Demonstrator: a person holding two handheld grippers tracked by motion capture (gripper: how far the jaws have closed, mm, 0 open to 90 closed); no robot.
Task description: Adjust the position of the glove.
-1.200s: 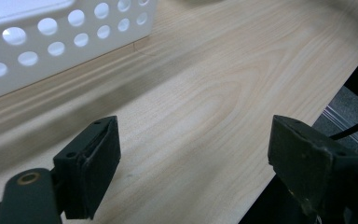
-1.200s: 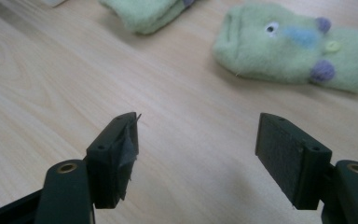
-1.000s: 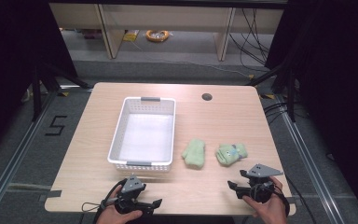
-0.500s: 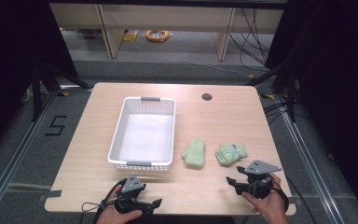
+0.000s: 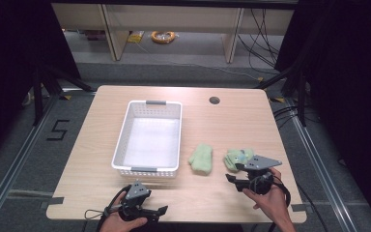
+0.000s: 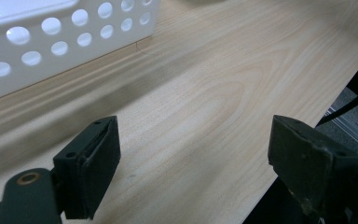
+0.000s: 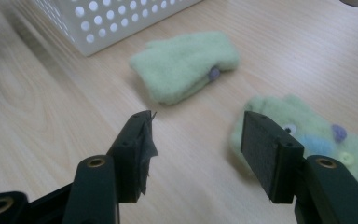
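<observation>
The right gripper [image 5: 235,181] hangs just above the wooden table [image 5: 232,121] near its front edge, jaws parted and narrowing of late, with nothing between them but bare wood. In the right gripper view its right jaw covers the near edge of a green mitten with small coloured dots [image 7: 326,135]; whether pad and wool touch cannot be told. A plain green mitten [image 7: 184,65] lies just beyond the jaws, apart from the first, with a tiny purple spot on its side. In the high view the two mittens lie side by side to the right of a white perforated basket [image 5: 123,135], the plain one nearer it. The right hand [image 5: 270,200] grips its tool from behind, forearm coming in from the bottom edge, the grey plate on top hiding part of the dotted mitten. The left gripper [image 5: 160,211] rests low at the table's front edge, jaws spread wide over bare wood, the left hand [image 5: 118,222] partly cut off by the frame, a cable looping beside it. The tabletop has a round hole [image 5: 214,100] near its far edge. Beyond lie grey floor, taped markings, table legs, loose cables and a coil of orange cord [image 5: 163,36]; the room's sides are too dark to read.
</observation>
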